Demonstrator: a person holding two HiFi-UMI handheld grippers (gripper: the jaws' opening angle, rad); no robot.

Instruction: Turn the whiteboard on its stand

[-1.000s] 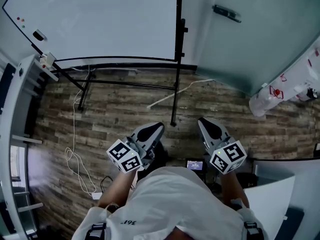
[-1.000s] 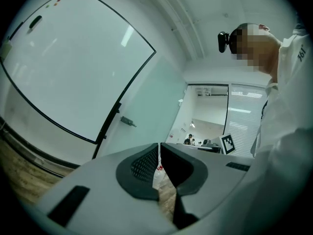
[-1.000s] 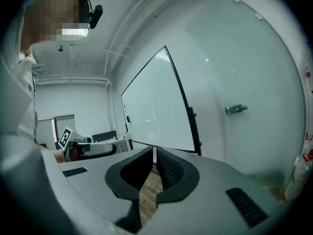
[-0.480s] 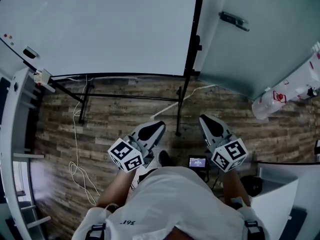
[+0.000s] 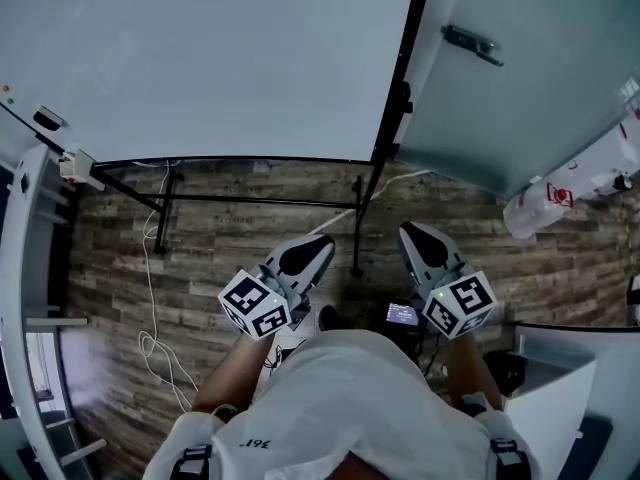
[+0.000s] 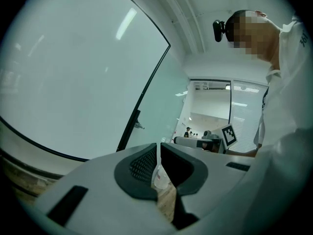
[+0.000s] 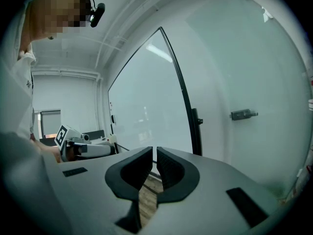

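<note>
Facing the whiteboard (image 5: pixel 220 58) now, upright on its stand (image 5: pixel 357 218) on the wood floor (image 5: pixel 230 238), filling top-left of head view, w/ nothing touching it yet. Holding L gripper (image 5: pixel 318 244) and R gripper (image 5: pixel 412 234) low and near-level in front of the body, both clenched on nothing, pads together w/ only floor showing past them, well short of the board. Reading this as approach, no turning begun. Watching for trouble: can't clamp the black frame post (image 5: pixel 401 98) w/ jaws closed like this, so need to open up first or end up just shoving w/ the tips, prob slipping off the smooth panel. Could also tip the whole thing by pushing high on one edge, esp. on such thin legs. Spotting a white cable (image 5: pixel 150 298) looping over the boards by the L leg and a pale cord (image 5: pixel 335 216) near the R foot, both likely to snag or drag once swinging the stand round. Minding the glass wall (image 5: pixel 520 98) w/ its handle (image 5: pixel 470 45) just beside the board's R edge: swinging that corner outward risks a knock. Minding too the small dark eraser-like item (image 5: pixel 47 120) at the board's far L edge, apt to drop on a jerk. Can't tell whether castors or plain feet, so unsure re rolling vs dragging.
</note>
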